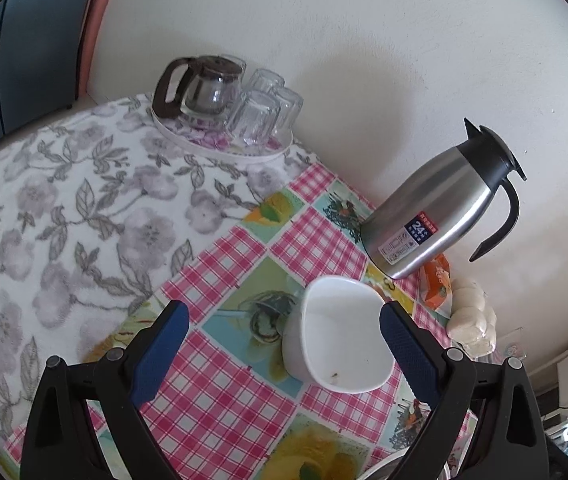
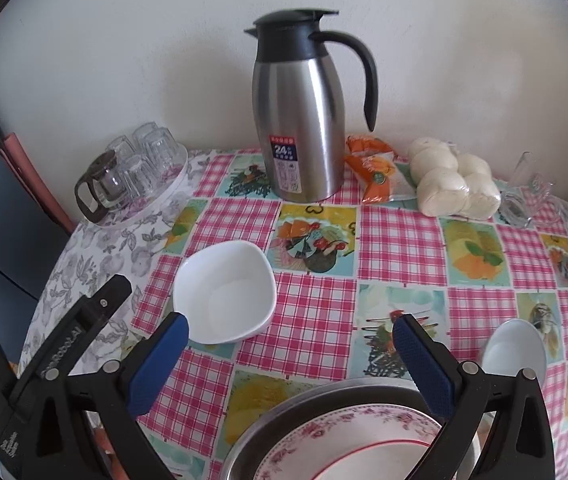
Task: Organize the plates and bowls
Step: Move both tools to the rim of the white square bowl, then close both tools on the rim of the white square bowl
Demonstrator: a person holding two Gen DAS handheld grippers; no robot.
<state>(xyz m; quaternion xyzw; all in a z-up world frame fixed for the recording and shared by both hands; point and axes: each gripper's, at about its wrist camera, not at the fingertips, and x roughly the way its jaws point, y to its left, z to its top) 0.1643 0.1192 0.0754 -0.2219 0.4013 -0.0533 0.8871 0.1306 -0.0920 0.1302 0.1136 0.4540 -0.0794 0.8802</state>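
Note:
A white square bowl point(image 1: 339, 332) rests on the checked tablecloth between the fingers of my left gripper point(image 1: 284, 312), which is open; the bowl lies nearer the right finger. The right wrist view shows the same bowl point(image 2: 224, 292) ahead and to the left of my right gripper point(image 2: 289, 322), which is open and holds nothing. Its left fingertip point(image 2: 178, 326) overlaps the bowl's near rim. Below it, a floral plate point(image 2: 347, 436) lies in a metal basin point(image 2: 268, 412). A small white bowl point(image 2: 513, 350) sits at the right.
A steel thermos jug point(image 2: 303, 120) stands by the wall. A round tray point(image 2: 152, 196) at the back left holds a glass pot and upturned glasses. An orange packet point(image 2: 375, 168) and bagged buns point(image 2: 451, 184) lie to the jug's right.

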